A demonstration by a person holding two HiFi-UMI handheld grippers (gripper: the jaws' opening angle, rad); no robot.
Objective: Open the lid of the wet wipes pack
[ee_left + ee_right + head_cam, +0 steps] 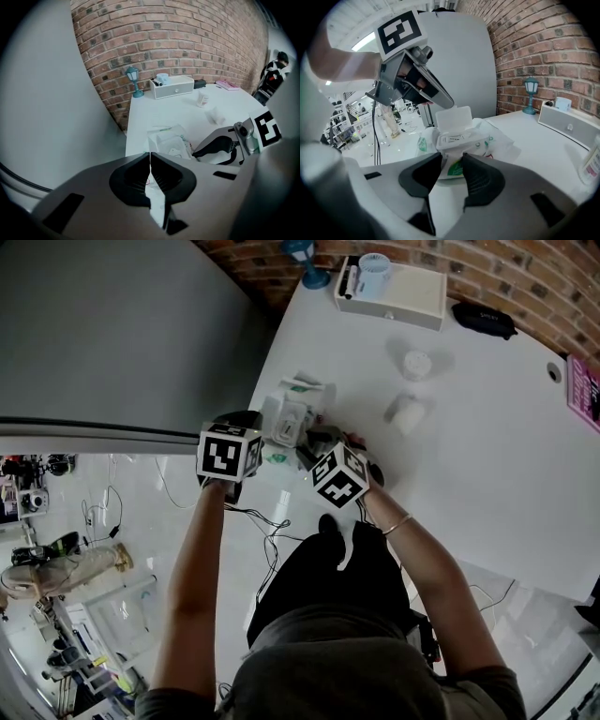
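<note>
wet wipes pack (464, 136): lies at the near left corner of the bench (469, 427), lid (453, 119) stands open, upright | right claw (451, 161): grips the pack's front edge at that bench corner | left claw (150, 157): closed, empty, raised at the left bench edge beside the lid

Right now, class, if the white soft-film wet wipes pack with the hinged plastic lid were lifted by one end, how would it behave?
The white soft-film wet wipes pack would probably sag: its wrap looks crinkled and loose. Its hinged plastic lid stands open and looks rigid, so it should keep its shape. Lying flat, it seems unlikely to roll.
</note>
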